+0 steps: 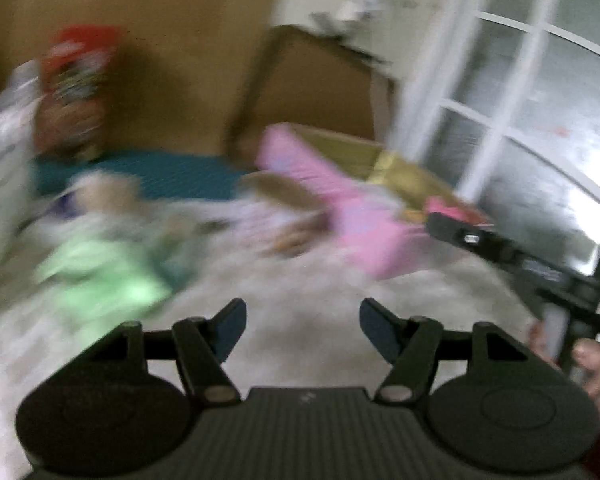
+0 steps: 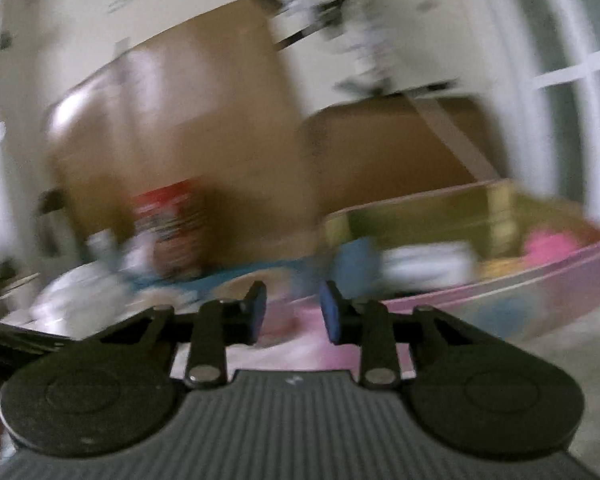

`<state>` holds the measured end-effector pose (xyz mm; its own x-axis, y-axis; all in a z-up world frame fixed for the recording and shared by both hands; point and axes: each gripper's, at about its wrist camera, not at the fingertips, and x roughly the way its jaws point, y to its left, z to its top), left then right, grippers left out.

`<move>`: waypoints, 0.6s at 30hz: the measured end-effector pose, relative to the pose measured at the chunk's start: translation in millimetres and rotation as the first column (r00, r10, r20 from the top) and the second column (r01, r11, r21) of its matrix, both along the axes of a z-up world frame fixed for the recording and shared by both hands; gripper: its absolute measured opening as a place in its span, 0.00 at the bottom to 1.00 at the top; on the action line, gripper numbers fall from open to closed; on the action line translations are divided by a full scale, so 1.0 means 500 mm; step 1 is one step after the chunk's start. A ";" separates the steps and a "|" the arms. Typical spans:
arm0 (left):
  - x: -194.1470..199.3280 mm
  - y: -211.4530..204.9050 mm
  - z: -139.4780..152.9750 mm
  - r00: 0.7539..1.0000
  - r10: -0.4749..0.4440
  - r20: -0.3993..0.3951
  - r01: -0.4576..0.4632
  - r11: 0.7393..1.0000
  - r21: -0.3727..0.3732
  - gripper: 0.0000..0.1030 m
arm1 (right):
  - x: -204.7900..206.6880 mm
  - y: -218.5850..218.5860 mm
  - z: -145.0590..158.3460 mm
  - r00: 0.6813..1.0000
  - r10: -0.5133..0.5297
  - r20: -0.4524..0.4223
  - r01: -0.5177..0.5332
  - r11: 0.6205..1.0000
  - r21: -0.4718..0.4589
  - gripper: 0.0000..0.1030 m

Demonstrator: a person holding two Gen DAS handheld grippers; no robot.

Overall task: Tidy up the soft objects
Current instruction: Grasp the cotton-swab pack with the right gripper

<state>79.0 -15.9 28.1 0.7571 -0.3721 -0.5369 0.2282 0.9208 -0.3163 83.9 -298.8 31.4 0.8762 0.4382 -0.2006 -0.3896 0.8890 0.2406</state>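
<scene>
Both views are heavily blurred. My left gripper (image 1: 302, 316) is open over pale carpet, with nothing between its fingers. Ahead and to its left lies a green soft toy (image 1: 100, 276), and a brownish plush (image 1: 284, 200) lies further back. A pink box (image 1: 340, 208) stands at centre right. My right gripper (image 2: 293, 300) has a narrow gap between its blue pads, and I see nothing in it. It hovers at the near corner of the pink box (image 2: 500, 292), which holds a white item (image 2: 428, 264), a blue one (image 2: 356, 264) and a pink one (image 2: 548, 248).
A red-topped container (image 1: 76, 76) stands on a teal mat (image 1: 160, 176) against large cardboard sheets (image 2: 180, 120). White fabric (image 2: 84, 292) is piled at the left. A white-framed glass door (image 1: 540, 120) is on the right. The other gripper's body (image 1: 500, 248) and a hand (image 1: 592, 360) show there.
</scene>
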 end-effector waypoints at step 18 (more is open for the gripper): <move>-0.074 0.279 -0.080 0.939 0.344 -0.024 -0.343 0.924 -0.171 0.61 | 0.259 0.497 -0.042 0.919 0.258 -0.297 -0.321 0.929 -0.186 0.75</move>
<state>42.0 123.7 -11.9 0.8580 -0.1737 -0.4834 -0.0901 0.8756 -0.4746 213.4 -50.4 10.7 0.6194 0.5798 -0.5293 -0.5885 0.7892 0.1758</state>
